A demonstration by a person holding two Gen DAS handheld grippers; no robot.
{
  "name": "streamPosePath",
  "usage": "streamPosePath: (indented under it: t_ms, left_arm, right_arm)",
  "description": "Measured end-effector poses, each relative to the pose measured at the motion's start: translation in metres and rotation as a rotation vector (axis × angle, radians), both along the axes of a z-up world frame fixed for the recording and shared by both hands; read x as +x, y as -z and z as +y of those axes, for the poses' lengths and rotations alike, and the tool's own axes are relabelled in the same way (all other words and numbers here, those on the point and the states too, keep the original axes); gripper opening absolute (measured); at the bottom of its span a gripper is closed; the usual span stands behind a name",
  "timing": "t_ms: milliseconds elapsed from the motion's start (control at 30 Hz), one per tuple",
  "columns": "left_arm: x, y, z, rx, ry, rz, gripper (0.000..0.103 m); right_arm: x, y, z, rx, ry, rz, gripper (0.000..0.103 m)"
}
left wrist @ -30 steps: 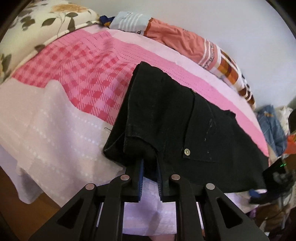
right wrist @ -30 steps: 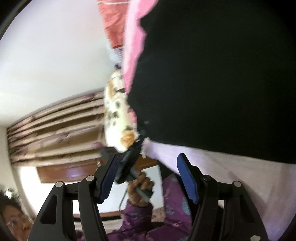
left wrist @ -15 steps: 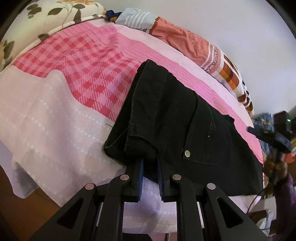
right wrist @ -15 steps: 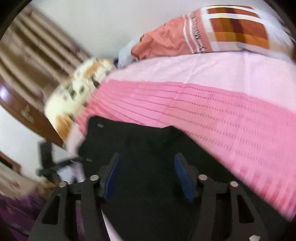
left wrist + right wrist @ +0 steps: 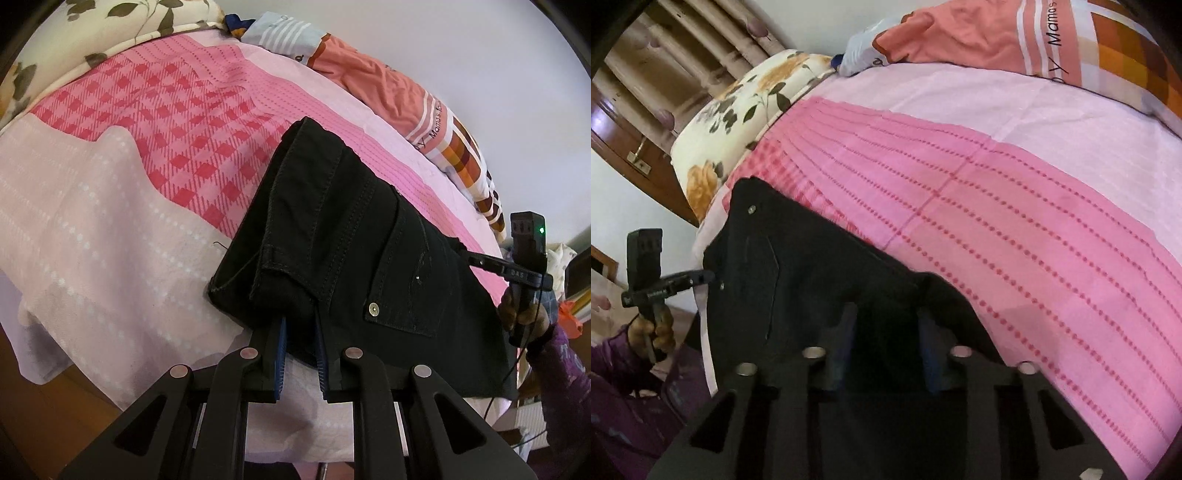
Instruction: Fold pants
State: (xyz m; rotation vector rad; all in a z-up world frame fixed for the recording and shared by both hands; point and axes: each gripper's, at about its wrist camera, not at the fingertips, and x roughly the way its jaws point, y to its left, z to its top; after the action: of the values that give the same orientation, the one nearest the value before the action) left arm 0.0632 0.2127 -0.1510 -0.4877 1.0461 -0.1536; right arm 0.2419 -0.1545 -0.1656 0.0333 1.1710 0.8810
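Left wrist view: black pants (image 5: pixel 354 236) waistband pinched between fingers (image 5: pixel 280 343).

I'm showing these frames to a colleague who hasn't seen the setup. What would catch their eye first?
The black pants stand out first, lying across the pink checked bedspread near the bed's front edge. Next, the left gripper is clamped on the folded fabric at that edge, while the right gripper is closing over the dark cloth at the other end. A floral pillow and an orange patterned blanket lie along the far side.
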Motion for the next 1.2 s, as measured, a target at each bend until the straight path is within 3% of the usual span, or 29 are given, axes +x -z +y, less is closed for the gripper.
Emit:
streamPosePath:
  t_ms: [67, 233, 333, 600, 733, 800, 833, 867, 967, 1033, 1100, 1200]
  left_arm:
    - [0.0, 0.0, 0.0, 0.002, 0.0, -0.002, 0.017]
    - [-0.002, -0.001, -0.003, 0.03, -0.002, -0.01, 0.018]
    - [-0.001, -0.001, -0.007, 0.055, 0.003, -0.012, 0.018]
    - [-0.001, 0.001, -0.004, 0.032, -0.004, -0.018, 0.018]
    - [-0.002, 0.001, -0.004, 0.032, -0.003, -0.024, 0.018]
    - [-0.002, 0.003, -0.001, 0.001, -0.014, -0.015, 0.018]
    - [-0.002, 0.004, 0.001, -0.017, -0.019, -0.008, 0.018]
    - [-0.001, 0.005, 0.004, -0.047, -0.027, 0.005, 0.018]
    - [-0.001, 0.007, 0.009, -0.088, -0.042, 0.022, 0.018]
    - [-0.001, 0.006, 0.007, -0.069, -0.036, 0.017, 0.018]
    - [-0.001, 0.004, 0.004, -0.049, -0.032, 0.013, 0.018]
    - [-0.001, 0.005, 0.006, -0.056, -0.029, 0.008, 0.018]
  right_arm:
    - [0.004, 0.0, -0.002, 0.003, 0.02, -0.018, 0.011]
    - [0.0, -0.002, 0.001, -0.013, 0.084, -0.081, 0.006]
    - [0.013, 0.007, -0.014, 0.028, 0.17, -0.053, 0.005]
    - [0.014, 0.009, -0.01, 0.005, 0.217, -0.158, 0.003]
    - [0.018, 0.011, -0.012, 0.013, 0.217, -0.137, 0.004]
    - [0.022, 0.014, -0.022, 0.082, 0.221, -0.07, 0.007]
    - [0.027, 0.016, -0.038, 0.14, 0.28, -0.027, 0.017]
    - [0.029, 0.015, -0.052, 0.174, 0.339, -0.01, 0.017]
    - [0.023, -0.003, -0.076, 0.221, 0.412, -0.055, 0.017]
    - [0.009, -0.018, -0.07, 0.26, 0.356, -0.088, 0.017]
    - [-0.01, -0.027, -0.042, 0.26, 0.2, -0.101, 0.016]
    - [-0.021, -0.013, -0.003, 0.096, 0.068, -0.117, 0.01]
